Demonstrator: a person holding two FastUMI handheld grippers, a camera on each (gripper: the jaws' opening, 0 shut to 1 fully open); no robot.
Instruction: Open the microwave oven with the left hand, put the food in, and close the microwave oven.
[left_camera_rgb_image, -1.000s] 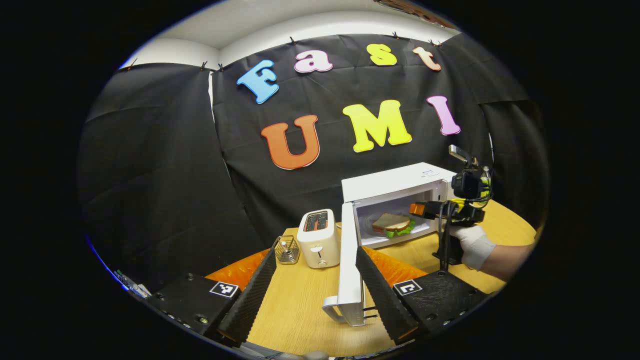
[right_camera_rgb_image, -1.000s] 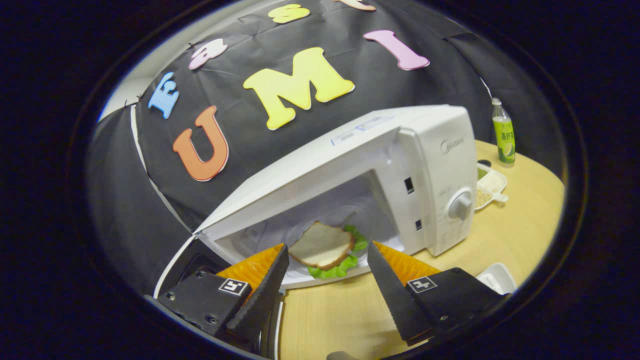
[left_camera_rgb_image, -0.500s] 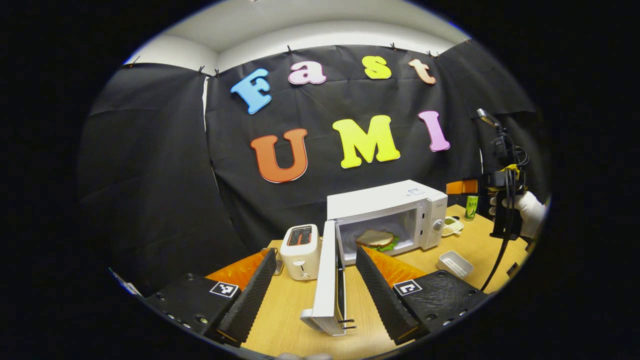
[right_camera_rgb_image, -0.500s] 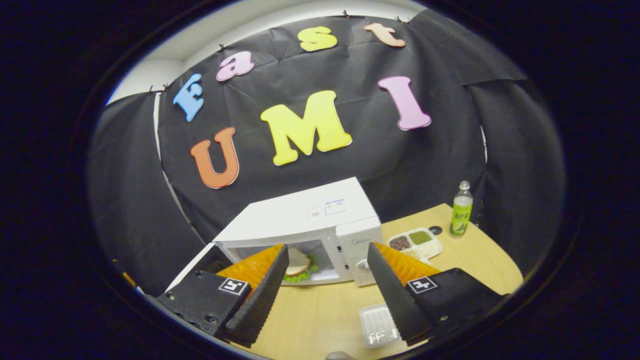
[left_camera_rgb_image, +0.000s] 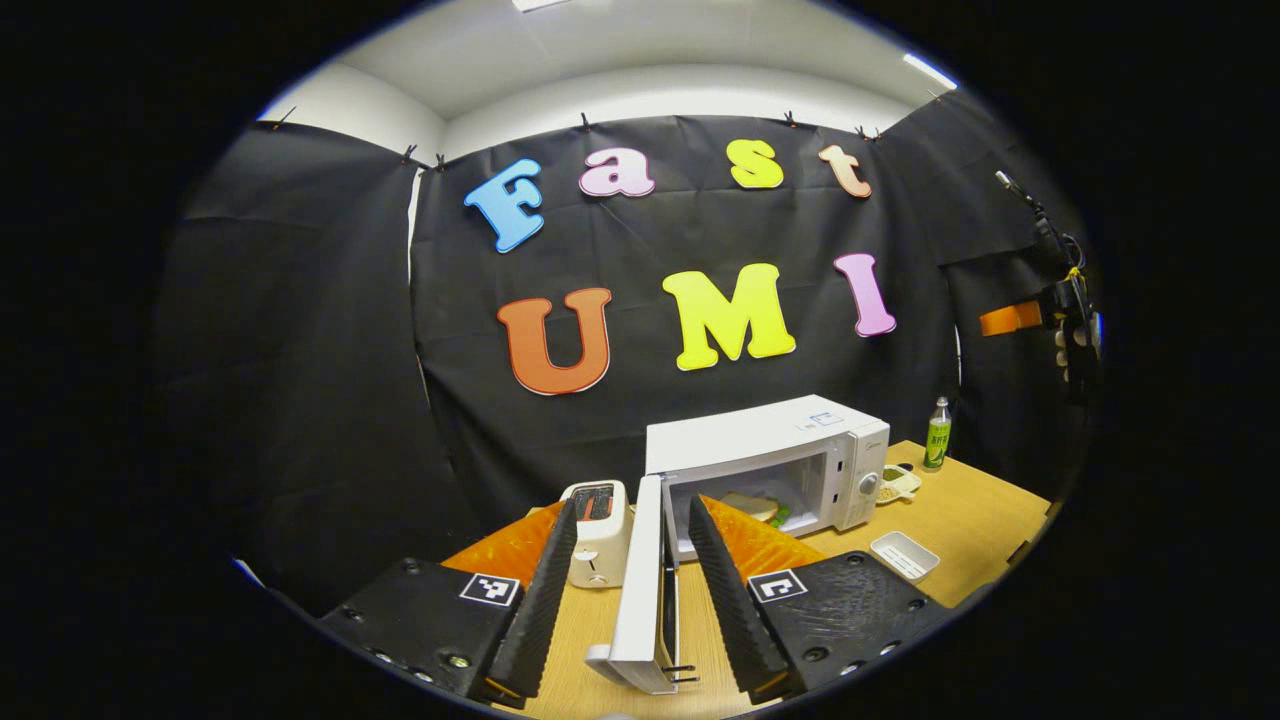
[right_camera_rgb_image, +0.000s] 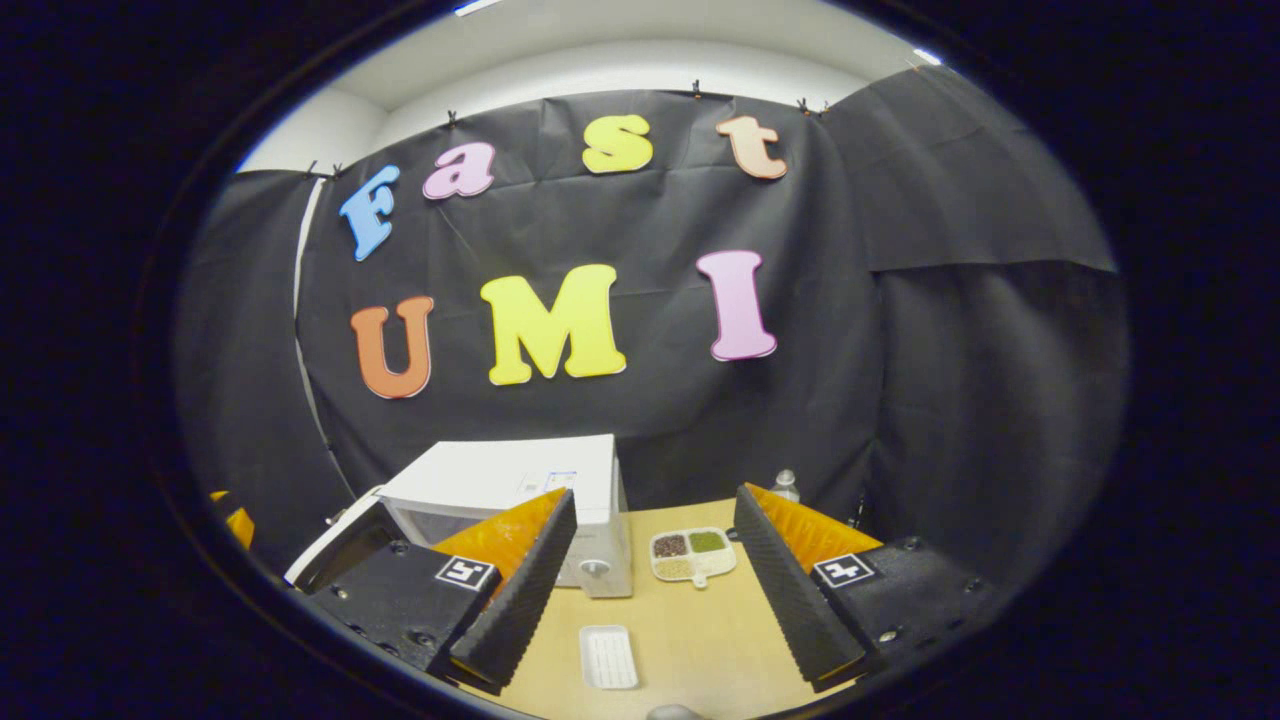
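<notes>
The white microwave (left_camera_rgb_image: 765, 450) stands on the wooden table with its door (left_camera_rgb_image: 645, 590) swung open toward me. A sandwich (left_camera_rgb_image: 757, 507) with lettuce lies inside, partly hidden by a finger. My left gripper (left_camera_rgb_image: 632, 510) is open, and the door's edge stands between its fingers without clear contact. My right gripper (left_camera_rgb_image: 1060, 320) hangs high at the far right in a gloved hand. In the right gripper view, the right gripper (right_camera_rgb_image: 655, 495) is open and holds nothing, well back from the microwave (right_camera_rgb_image: 510, 480) at lower left.
A white toaster (left_camera_rgb_image: 597, 520) stands left of the door. A green bottle (left_camera_rgb_image: 937, 433), a divided dish (right_camera_rgb_image: 690, 553) of grains and a small white tray (right_camera_rgb_image: 608, 655) sit on the table (right_camera_rgb_image: 700, 640) right of the microwave.
The right gripper left the sandwich inside, drew out of the microwave and rose up and away to the right. The left gripper's jaws narrowed around the open door.
</notes>
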